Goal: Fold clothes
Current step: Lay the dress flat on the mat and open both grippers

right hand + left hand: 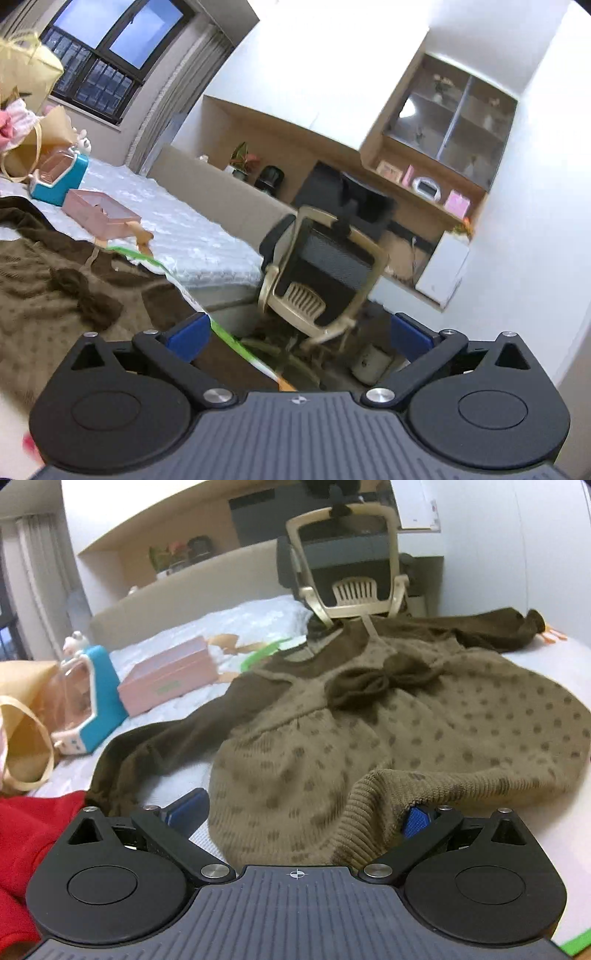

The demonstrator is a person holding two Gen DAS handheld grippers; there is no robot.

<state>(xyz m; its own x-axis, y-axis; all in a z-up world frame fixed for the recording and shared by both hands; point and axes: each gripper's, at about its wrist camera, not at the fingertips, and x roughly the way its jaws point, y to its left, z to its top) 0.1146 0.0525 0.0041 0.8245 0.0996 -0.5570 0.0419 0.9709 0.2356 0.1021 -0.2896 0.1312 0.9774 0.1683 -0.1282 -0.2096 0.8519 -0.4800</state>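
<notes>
Fingers of our left gripper [303, 808] spread wide around the hem of the brown dotted dress [369, 716]; our right gripper [299, 332] gapes, grasping nothing, beside the bed [192, 236].

Splayed claw [297, 332] over bed edge [192, 295]

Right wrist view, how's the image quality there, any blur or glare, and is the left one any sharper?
Right wrist view: tilted, fisheye-bent walls, the chair smeared by motion blur, the white wall washed out. Left wrist view: steadier and dimmer, the dress slightly soft, its hem lying between the open left gripper pads; edges curve.
</notes>
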